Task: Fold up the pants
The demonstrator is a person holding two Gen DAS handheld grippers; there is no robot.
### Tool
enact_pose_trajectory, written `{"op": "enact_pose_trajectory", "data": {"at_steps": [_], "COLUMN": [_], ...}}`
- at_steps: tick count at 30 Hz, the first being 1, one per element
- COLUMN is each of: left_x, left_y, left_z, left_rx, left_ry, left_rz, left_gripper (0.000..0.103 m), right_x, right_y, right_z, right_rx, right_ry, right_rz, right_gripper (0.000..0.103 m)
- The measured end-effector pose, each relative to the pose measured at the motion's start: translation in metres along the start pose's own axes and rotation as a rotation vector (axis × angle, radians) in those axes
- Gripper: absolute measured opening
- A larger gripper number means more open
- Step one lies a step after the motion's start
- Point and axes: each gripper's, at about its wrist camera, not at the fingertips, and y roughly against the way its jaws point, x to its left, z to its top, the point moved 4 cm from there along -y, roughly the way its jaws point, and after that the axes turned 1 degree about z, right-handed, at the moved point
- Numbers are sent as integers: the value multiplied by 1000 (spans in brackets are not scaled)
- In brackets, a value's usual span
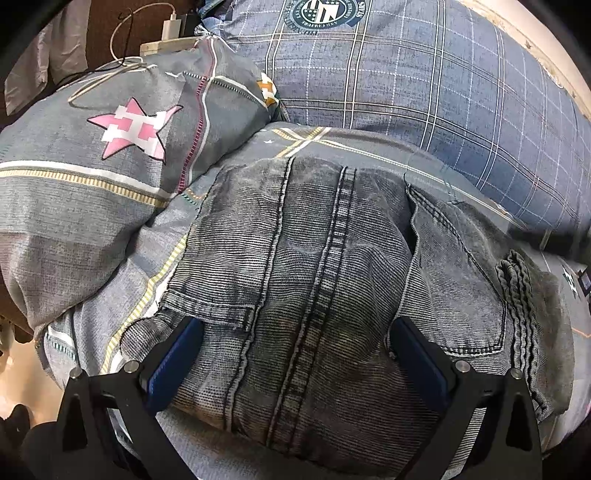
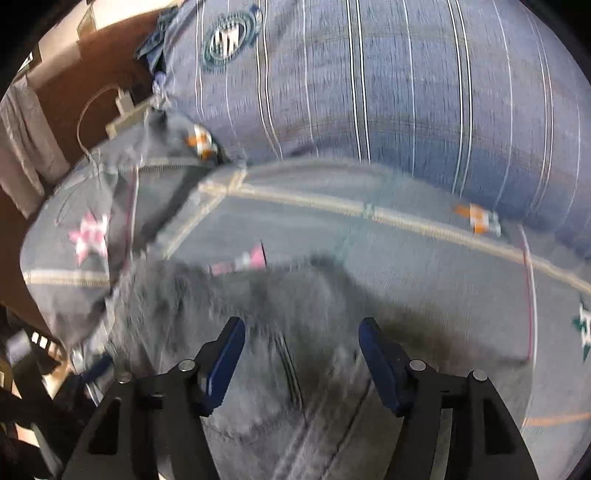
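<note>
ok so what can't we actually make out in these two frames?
- Jeans, left wrist view: the lower part runs off the bottom edge behind the left gripper, so fold state is unclear.
- Jeans, right wrist view: motion blur smears seams and edges around the right gripper.
- Round logo on the blue plaid bedding: cut by the top edge, lettering too small to read.
- Charger and cable, left wrist view: where they lead is off the frame edge.

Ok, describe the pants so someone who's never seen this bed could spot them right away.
Start at the big blue plaid pillow; below it lies a grey sheet with pink stars. On that sheet sit the pants: faded grey denim, the only fabric with heavy double-stitched seams and a pocket.
</note>
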Motion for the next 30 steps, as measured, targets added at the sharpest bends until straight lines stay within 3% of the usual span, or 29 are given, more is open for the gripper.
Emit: {"op": "enact_pose_trajectory", "data": {"at_steps": [3,10,13,16,19,23,30], "left_x": [-2,1,7,15,29,66,66], "left_y": [7,34,39,47,62,67,45], "left_z": [0,1,-2,-4,-5,-15,-28], "left_rx": [-8,-51,-37,-19,-27,24,145], "left_ry": [-11,-7,18,54,147,402,567], "left_rz": [23,45,39,14,-83,-344,-546], "left_gripper": [102,102,102,102,102,102,102], "right_x": [-9,20,35,42,51,59,65], "right_y": [-34,17,8,-26,-17,7,19], "right_z": [-23,-24,-40,-60,-56,-52,-72], "right_rx": [122,-31,-9,80,49,-19,-14], "right_ry": [37,109,158,207,208,207,165], "right_rz": [-110,-63,-56,-98,-90,-62,4], "right_gripper": [68,68,68,69,69,69,69]}}
